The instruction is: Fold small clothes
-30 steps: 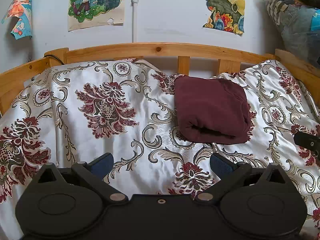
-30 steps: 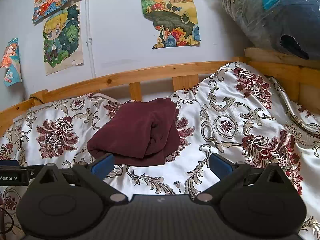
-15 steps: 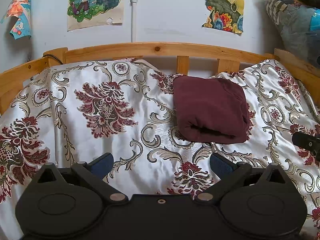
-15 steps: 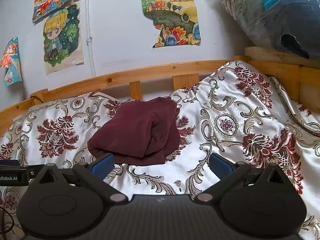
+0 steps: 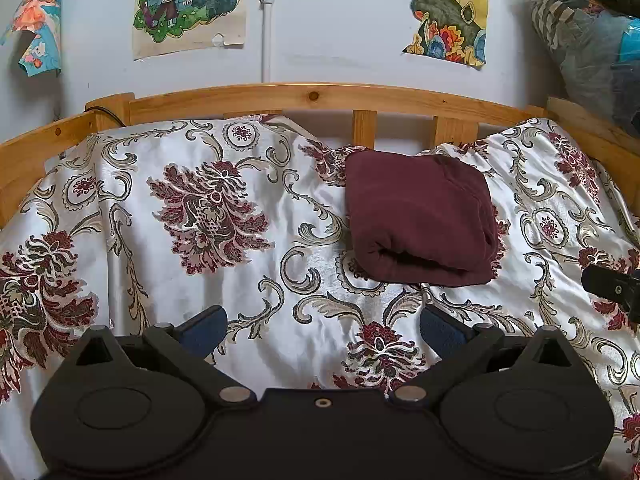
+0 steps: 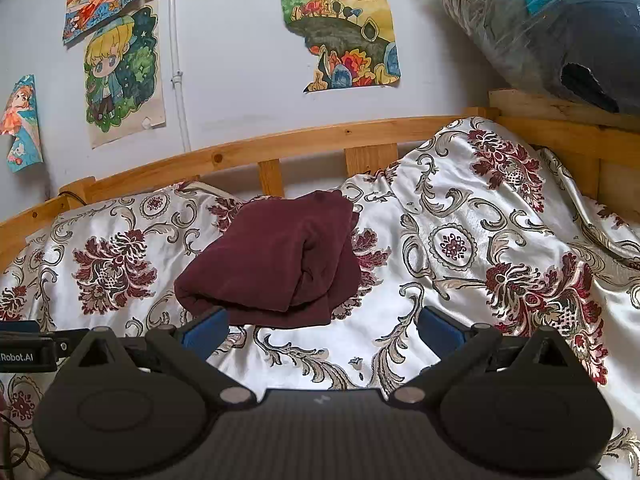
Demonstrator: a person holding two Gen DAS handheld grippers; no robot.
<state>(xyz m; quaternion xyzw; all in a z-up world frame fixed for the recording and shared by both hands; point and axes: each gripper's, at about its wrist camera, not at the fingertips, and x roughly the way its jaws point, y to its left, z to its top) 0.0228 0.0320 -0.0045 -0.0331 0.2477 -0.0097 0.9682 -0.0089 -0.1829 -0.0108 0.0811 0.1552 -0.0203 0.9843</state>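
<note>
**Folded bundle on the bed, both claws free**

Wooden rails frame the bed (image 5: 312,96), and a satin floral bedspread (image 5: 240,272) covers it under a pale wall hung with cartoon posters (image 5: 188,4). On that spread, toward the far rail and to the right of the middle in the left wrist view, lies the maroon garment (image 5: 420,220) — already doubled over into a thick, roughly square bundle, with a rounded fold along its near edge and loose layers showing on its right side. In the right wrist view the same garment (image 6: 276,268) sits just ahead of the left finger, its near hem close to the blue pad though not gripped.

The left claw (image 5: 320,326) is spread wide with nothing between its blue pads, hovering over bare bedspread, short of the bundle. The right claw (image 6: 322,326) is likewise spread and empty; its tip shows at the right edge of the left wrist view.

By the look of it, the folding of this piece is done or nearly so — the step in hand seems to be either a last tidy-up or letting it be. If another fold is wanted, the next move calls for both claws to reach the near edge, pinch all layers together and carry them over evenly, since the soft stack could slip apart on the slick satin. No other garment is in view.
</note>
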